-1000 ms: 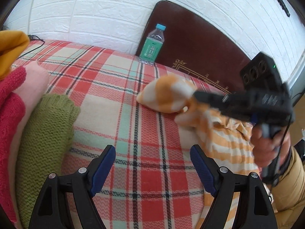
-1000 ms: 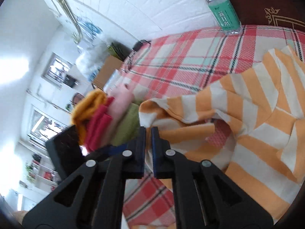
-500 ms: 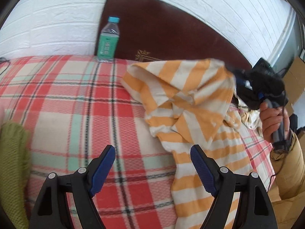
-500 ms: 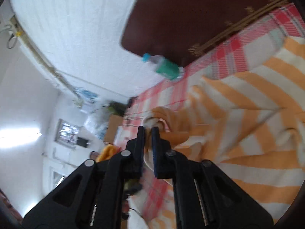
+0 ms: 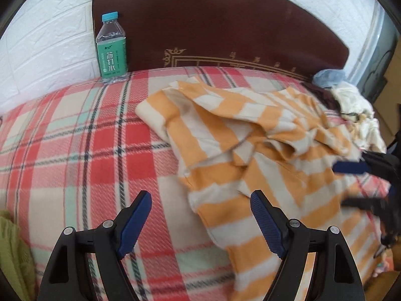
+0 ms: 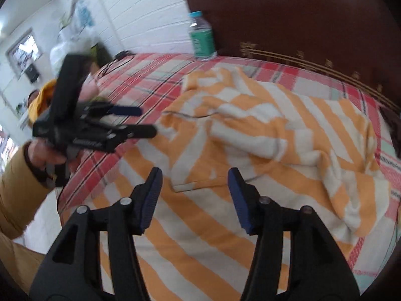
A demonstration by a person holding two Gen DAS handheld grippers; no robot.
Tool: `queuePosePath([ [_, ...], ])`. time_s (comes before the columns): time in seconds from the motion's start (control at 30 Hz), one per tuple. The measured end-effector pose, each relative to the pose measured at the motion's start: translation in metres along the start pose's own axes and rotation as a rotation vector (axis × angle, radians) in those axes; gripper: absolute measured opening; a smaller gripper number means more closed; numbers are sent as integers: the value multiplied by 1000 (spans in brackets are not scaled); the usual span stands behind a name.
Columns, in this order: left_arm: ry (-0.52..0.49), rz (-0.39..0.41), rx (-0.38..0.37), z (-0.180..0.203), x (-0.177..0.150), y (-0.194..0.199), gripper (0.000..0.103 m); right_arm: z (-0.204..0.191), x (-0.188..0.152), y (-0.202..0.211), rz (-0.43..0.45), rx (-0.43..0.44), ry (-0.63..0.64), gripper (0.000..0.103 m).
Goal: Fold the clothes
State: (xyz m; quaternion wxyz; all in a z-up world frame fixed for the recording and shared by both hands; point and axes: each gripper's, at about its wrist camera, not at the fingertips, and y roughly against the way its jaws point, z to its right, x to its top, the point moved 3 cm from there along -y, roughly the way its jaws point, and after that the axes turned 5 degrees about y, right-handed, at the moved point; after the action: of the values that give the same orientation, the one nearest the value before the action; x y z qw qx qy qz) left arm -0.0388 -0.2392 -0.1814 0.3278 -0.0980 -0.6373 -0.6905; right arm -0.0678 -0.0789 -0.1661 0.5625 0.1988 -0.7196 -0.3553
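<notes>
An orange and white striped garment (image 5: 250, 150) lies crumpled on the red plaid blanket (image 5: 87, 150); it also shows in the right wrist view (image 6: 250, 135). My left gripper (image 5: 200, 215) is open and empty, above the blanket at the garment's left edge; in the right wrist view (image 6: 142, 121) it hovers at the garment's left side. My right gripper (image 6: 194, 195) is open and empty above the garment's near part; in the left wrist view (image 5: 351, 185) it is blurred at the garment's right edge.
A water bottle (image 5: 111, 50) with a green label stands against the dark wooden headboard (image 5: 225, 30). A green knit (image 5: 12, 255) lies at the left edge. White and dark clothes (image 5: 351, 102) are heaped at the far right. A white brick wall (image 5: 45, 37) is behind.
My right gripper, earlier shut on the striped garment and carrying it rightward across the bed, has opened and let it drop. The garment now lies spread out. The left gripper stays open.
</notes>
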Motion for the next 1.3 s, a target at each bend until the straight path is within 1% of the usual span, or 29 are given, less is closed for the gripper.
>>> queuePosePath([
  [0.07,-5,-8,30,-2,4,-5,83,-20,0,-22,-38,-27,106,64],
  [0.13,-6,-15,52,-4,7,-9,83,-30,-1,-45,-82,-68,189,64],
  [0.17,-4,-18,52,-4,8,-9,83,-27,-3,-57,-107,-95,205,64],
  [0.2,-4,-21,49,-4,7,-8,83,-23,-4,-65,-123,-99,196,61],
  [0.23,-8,-22,50,-4,7,-8,83,-18,-3,-67,-118,-84,167,52],
  [0.27,-13,-22,53,-3,6,-7,83,-12,-2,-64,-108,-76,137,41],
  [0.3,-19,-21,56,-3,5,-6,83,-4,1,-60,-103,-68,100,16],
  [0.33,-25,-21,59,-2,4,-6,83,4,4,-53,-90,-57,55,15],
  [0.43,-71,-11,104,2,4,-7,83,34,13,-13,15,9,-100,14],
  [0.5,-107,-12,126,7,5,-10,83,54,20,19,107,98,-225,14],
  [0.63,-191,2,173,22,10,-17,83,96,31,84,323,284,-469,14],
  [0.7,-256,9,212,32,15,-23,83,117,32,108,412,311,-565,14],
  [0.73,-286,16,232,35,17,-26,83,129,29,117,449,306,-619,14],
  [0.8,-339,27,300,37,24,-35,83,153,18,123,495,300,-732,14],
  [0.83,-348,26,325,35,27,-38,83,165,9,123,503,291,-780,14],
  [0.87,-334,21,339,30,31,-41,83,178,-1,122,505,279,-825,14],
  [0.97,-250,4,345,6,40,-43,83,211,-39,101,421,189,-965,14],
  [1.03,-198,-6,323,-7,41,-42,83,216,-47,95,396,155,-971,14],
  [1.13,-168,-4,317,-16,40,-39,83,217,-55,89,371,115,-956,14],
  [1.3,-150,34,349,-22,38,-27,83,221,-68,79,328,48,-930,14],
])
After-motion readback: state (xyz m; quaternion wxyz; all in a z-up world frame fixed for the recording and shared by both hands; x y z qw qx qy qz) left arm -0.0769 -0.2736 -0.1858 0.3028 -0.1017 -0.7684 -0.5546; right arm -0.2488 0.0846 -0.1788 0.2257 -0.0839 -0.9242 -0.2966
